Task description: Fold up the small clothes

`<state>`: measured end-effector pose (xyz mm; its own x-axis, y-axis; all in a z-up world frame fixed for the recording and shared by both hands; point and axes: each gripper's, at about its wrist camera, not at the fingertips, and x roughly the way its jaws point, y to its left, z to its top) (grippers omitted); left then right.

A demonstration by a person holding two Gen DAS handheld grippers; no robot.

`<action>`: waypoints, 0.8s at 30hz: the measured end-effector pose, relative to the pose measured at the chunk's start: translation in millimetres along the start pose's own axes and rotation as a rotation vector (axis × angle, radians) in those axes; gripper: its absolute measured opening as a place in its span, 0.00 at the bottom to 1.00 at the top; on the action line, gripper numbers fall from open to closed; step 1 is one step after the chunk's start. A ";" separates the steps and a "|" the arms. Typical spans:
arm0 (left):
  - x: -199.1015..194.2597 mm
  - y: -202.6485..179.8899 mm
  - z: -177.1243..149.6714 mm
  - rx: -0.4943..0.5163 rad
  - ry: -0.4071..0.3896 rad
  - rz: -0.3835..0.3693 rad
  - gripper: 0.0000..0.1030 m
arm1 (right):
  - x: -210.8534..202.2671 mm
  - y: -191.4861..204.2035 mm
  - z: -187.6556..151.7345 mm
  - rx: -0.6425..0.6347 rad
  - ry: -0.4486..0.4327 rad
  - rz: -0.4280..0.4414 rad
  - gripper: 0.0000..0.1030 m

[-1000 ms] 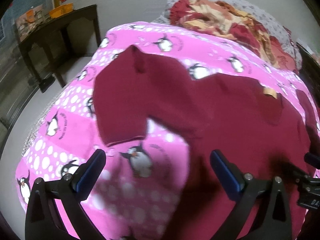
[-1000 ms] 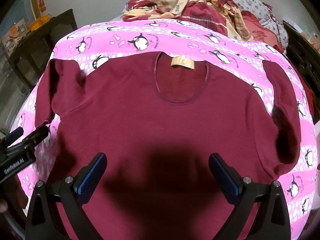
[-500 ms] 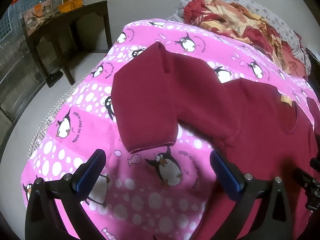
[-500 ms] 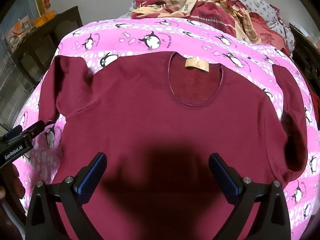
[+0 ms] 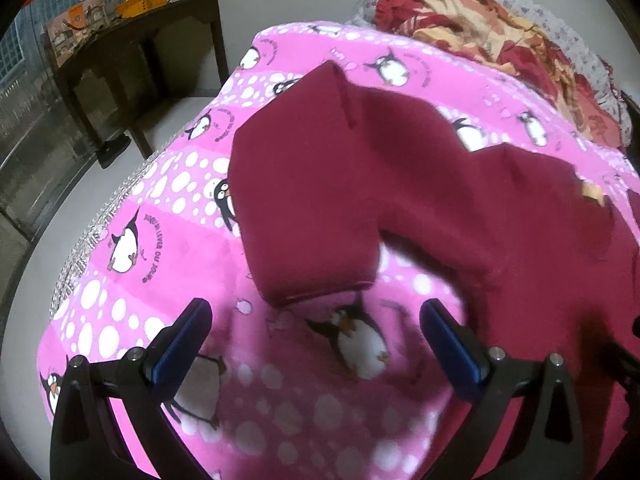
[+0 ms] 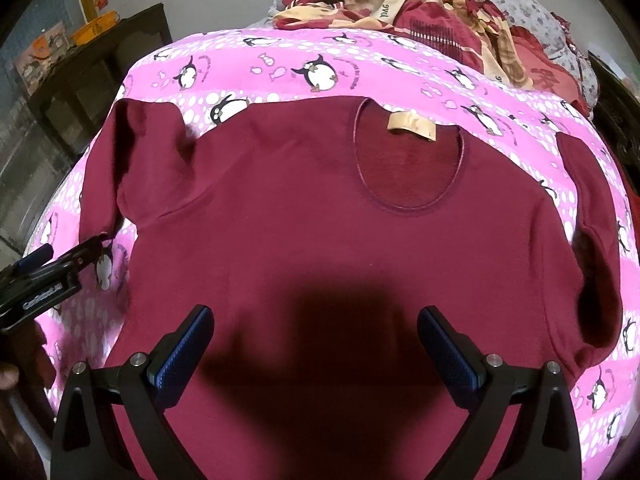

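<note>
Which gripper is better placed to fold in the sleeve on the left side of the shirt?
Left. The left gripper is open just before that sleeve's cuff. The right gripper, also open, hangs over the shirt's middle.

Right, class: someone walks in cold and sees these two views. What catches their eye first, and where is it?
First, the dark red T-shirt, spread flat and face up across the middle of the bed, its tan neck label at the far side. Under it lies the bright pink penguin blanket, with a heap of red and cream bedding at the far end. Both grippers, left and right, are open above the near edge.
</note>
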<state>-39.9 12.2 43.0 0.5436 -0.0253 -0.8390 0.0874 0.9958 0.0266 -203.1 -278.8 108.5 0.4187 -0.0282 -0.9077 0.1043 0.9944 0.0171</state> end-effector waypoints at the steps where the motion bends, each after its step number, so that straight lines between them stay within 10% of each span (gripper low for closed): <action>1: 3.2 1.4 1.1 -0.001 0.003 0.003 1.00 | 0.0 -0.1 -0.1 0.001 0.001 0.002 1.00; 17: 47.4 8.7 15.5 -0.014 0.025 0.032 0.97 | 8.4 8.9 0.9 -0.026 0.030 0.034 1.00; 23: 33.8 -0.4 24.2 0.071 0.012 -0.013 0.16 | 5.2 6.9 -1.3 -0.006 0.030 0.053 1.00; 24: 27.8 -0.9 26.9 0.080 0.010 -0.022 0.15 | 3.5 5.4 -1.7 -0.002 0.028 0.057 1.00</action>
<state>-2.4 8.2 34.3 0.5328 -0.0459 -0.8450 0.1661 0.9848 0.0512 -202.6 -273.4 104.7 0.3986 0.0311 -0.9166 0.0794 0.9945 0.0683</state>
